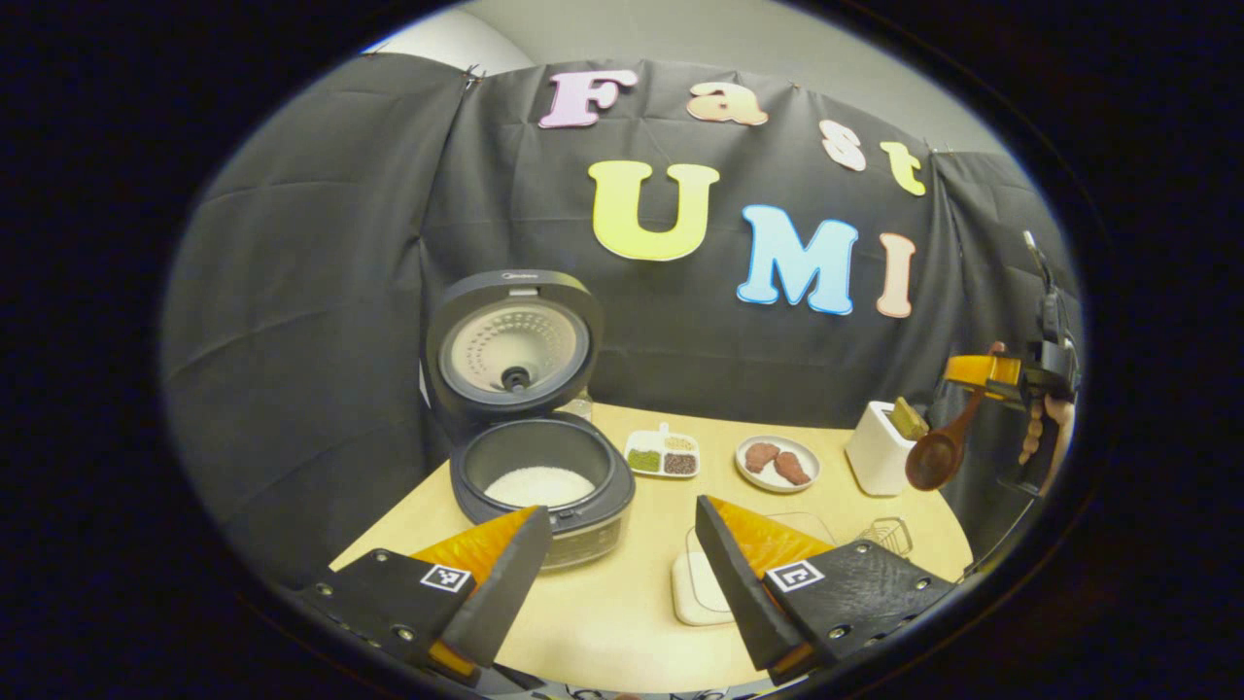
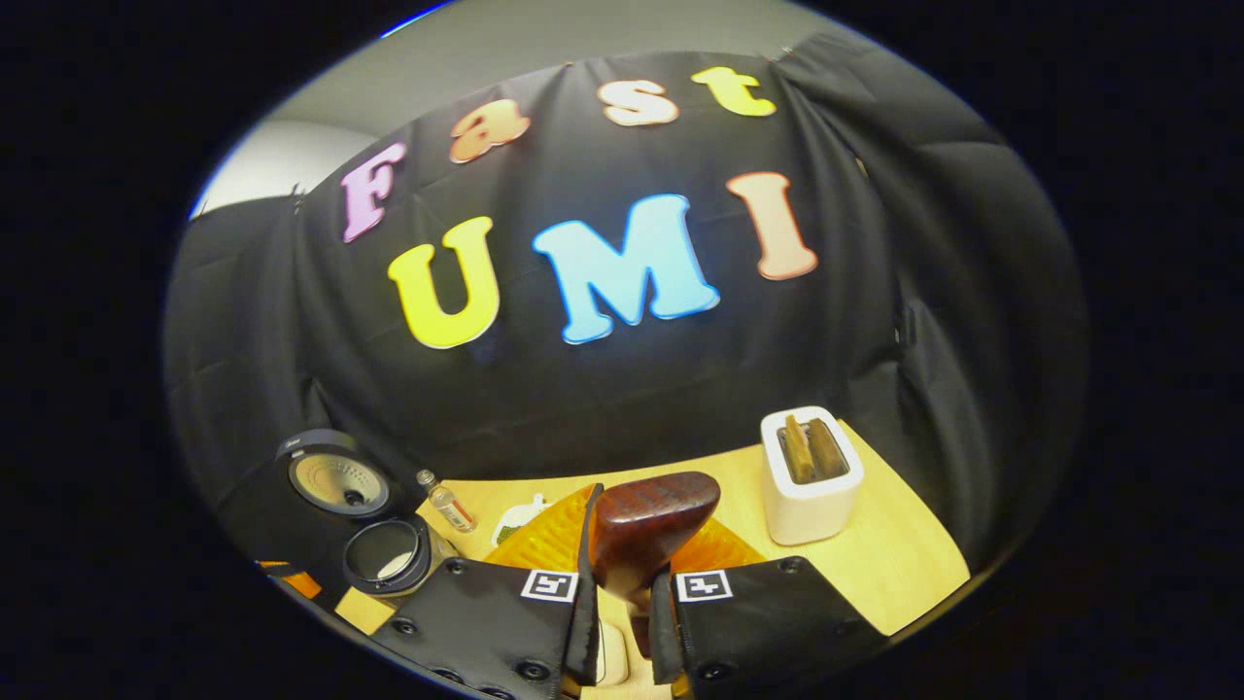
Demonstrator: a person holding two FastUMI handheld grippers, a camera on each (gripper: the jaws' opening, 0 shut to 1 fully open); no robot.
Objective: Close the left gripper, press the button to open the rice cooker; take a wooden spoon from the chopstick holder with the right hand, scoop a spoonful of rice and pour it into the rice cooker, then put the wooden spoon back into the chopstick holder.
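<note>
The rice cooker (image 1: 540, 476) stands at the table's left with its lid (image 1: 510, 350) raised and white rice in its pot. My left gripper (image 1: 622, 512) hovers open in front of it, holding nothing. At the far right, my right gripper (image 1: 975, 372) holds a dark wooden spoon (image 1: 938, 452) just beside the white chopstick holder (image 1: 878, 449), bowl hanging down. In the right gripper view, my right gripper (image 2: 637, 559) is shut on the wooden spoon (image 2: 656, 510). There the chopstick holder (image 2: 812, 481), with wooden utensils inside, stands just to the right, and the rice cooker (image 2: 389, 554) sits low left.
A divided dish of beans (image 1: 663, 454) and a plate with reddish pieces (image 1: 777, 463) sit mid-table. A flat white container (image 1: 695, 588) lies partly behind my left gripper's right finger, a small wire rack (image 1: 884, 533) beside it. A small bottle (image 2: 449, 506) stands near the cooker.
</note>
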